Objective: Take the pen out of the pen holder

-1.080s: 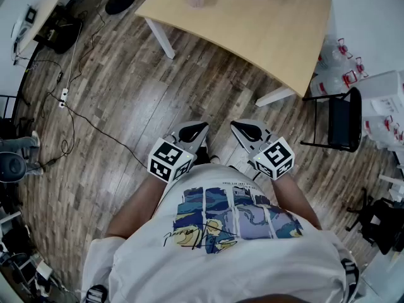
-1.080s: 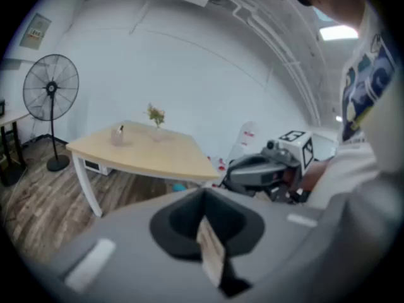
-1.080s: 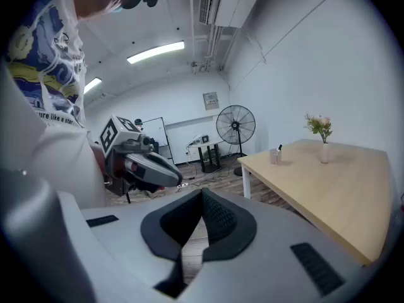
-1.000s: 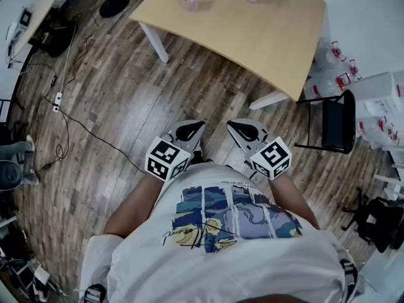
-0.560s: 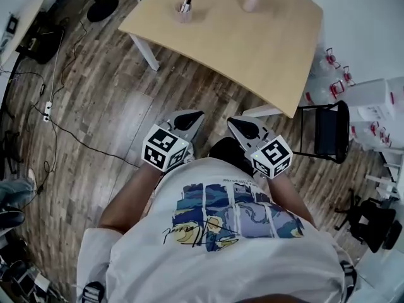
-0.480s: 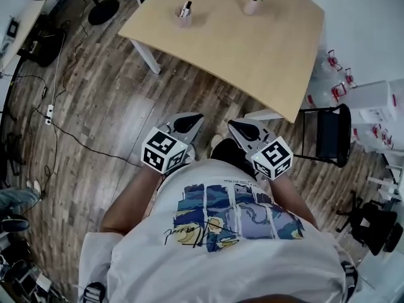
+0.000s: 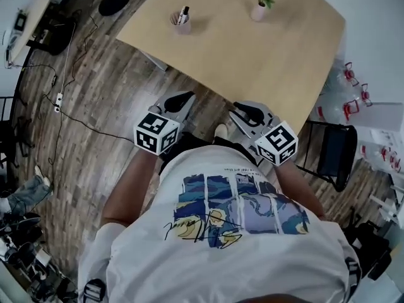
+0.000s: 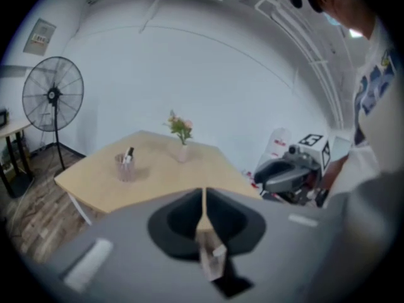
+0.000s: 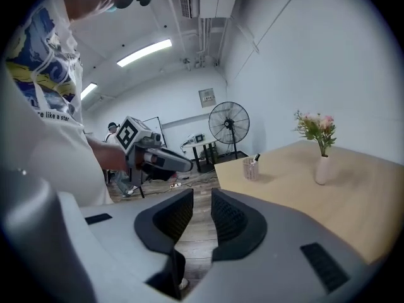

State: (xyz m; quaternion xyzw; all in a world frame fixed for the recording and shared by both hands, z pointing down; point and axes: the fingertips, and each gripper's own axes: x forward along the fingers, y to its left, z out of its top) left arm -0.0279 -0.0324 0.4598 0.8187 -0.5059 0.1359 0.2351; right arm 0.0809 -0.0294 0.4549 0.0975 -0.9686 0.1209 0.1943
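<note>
A clear pink pen holder [image 7: 181,23] stands near the far left corner of the light wooden table [image 7: 271,62], with a dark pen [image 7: 184,14] upright in it. The left gripper view shows the holder [image 8: 125,168] well ahead, and the right gripper view shows it [image 9: 250,168] too. Both grippers hang in front of the person's body, short of the table's near edge. My left gripper [image 7: 178,98] [image 8: 203,197] has only a thin slit between its jaws, which are opening, and nothing is between them. My right gripper [image 7: 243,110] [image 9: 202,201] stands open and empty.
A small pink vase with flowers [image 7: 259,10] stands on the table right of the holder. A black chair [image 7: 334,151] is by the table's right side, with water bottles [image 7: 350,84] behind it. Cables [image 7: 69,109] cross the wooden floor at the left, near a fan's base [image 7: 114,2].
The person has walked toward the table, which is now much nearer in the head view. Both grippers were carried forward with the body, staying side by side.
</note>
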